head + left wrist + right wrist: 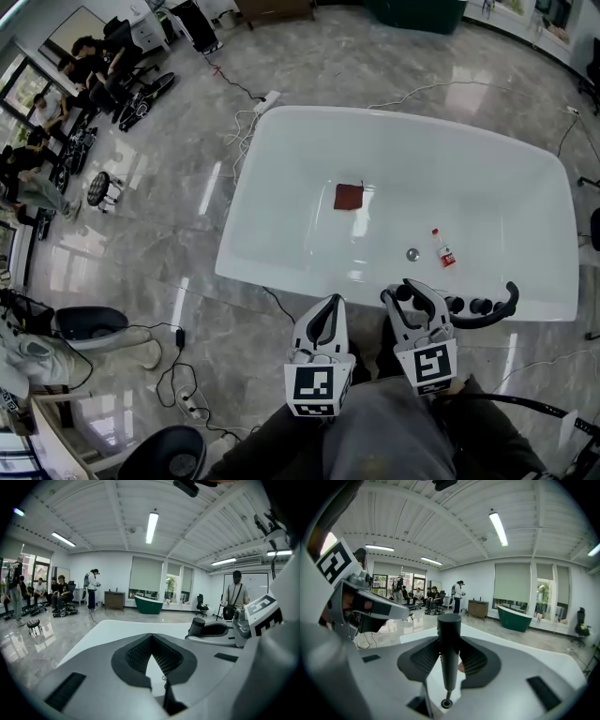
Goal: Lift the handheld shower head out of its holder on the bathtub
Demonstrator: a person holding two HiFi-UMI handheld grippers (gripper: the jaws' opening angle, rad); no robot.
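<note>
Right gripper view: the right gripper (449, 654) clamps the black shower head (449, 625) upright at frame centre, by the tub (394, 117) rim; the left gripper (151, 641) is pinched closed, empty; lift straight, minding the hose (507, 302).

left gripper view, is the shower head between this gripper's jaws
No, the left gripper has its jaws closed tip to tip with nothing between them.

A brown cloth (349, 197) and a red-labelled bottle (442, 249) lie apart, a round drain (412, 253) beside the bottle. Cables and a power strip (269, 99) cross the glossy marble floor (169, 234); people (89, 70) sit at upper left.
</note>
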